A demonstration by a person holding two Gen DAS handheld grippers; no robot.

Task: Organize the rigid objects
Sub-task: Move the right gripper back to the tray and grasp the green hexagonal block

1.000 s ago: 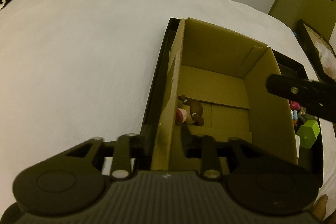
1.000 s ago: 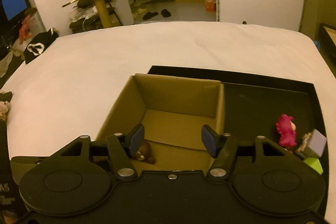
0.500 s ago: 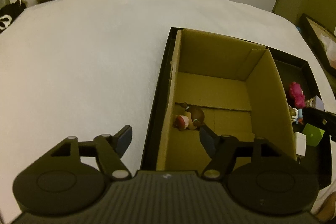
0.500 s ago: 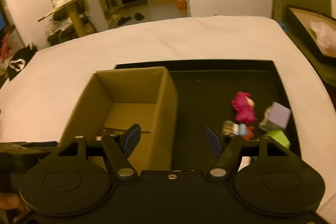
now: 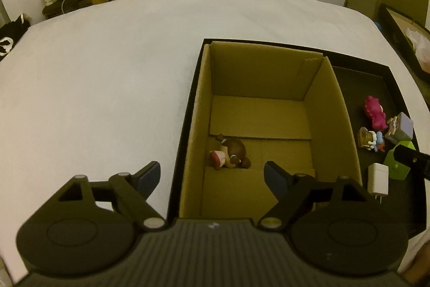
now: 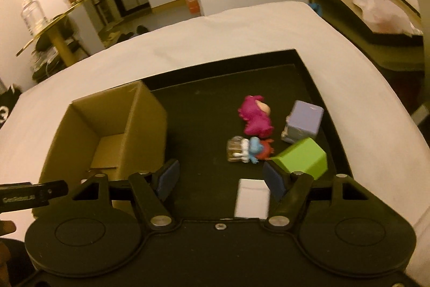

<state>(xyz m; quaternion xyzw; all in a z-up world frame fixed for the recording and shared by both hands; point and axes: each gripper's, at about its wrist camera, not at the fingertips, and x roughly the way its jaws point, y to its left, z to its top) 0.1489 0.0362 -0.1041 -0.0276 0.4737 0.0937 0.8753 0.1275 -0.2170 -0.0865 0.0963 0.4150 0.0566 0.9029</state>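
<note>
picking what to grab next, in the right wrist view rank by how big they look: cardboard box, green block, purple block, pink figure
1. cardboard box, by far the largest
2. green block
3. purple block and pink figure: these look about alike, so unranked

The green block lies nearer the camera, so its lead over the purple one may be only apparent.

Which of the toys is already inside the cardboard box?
Only the brown figure, lying on the floor of the cardboard box. The pink figure, purple block and green block sit outside on the black tray.
</note>
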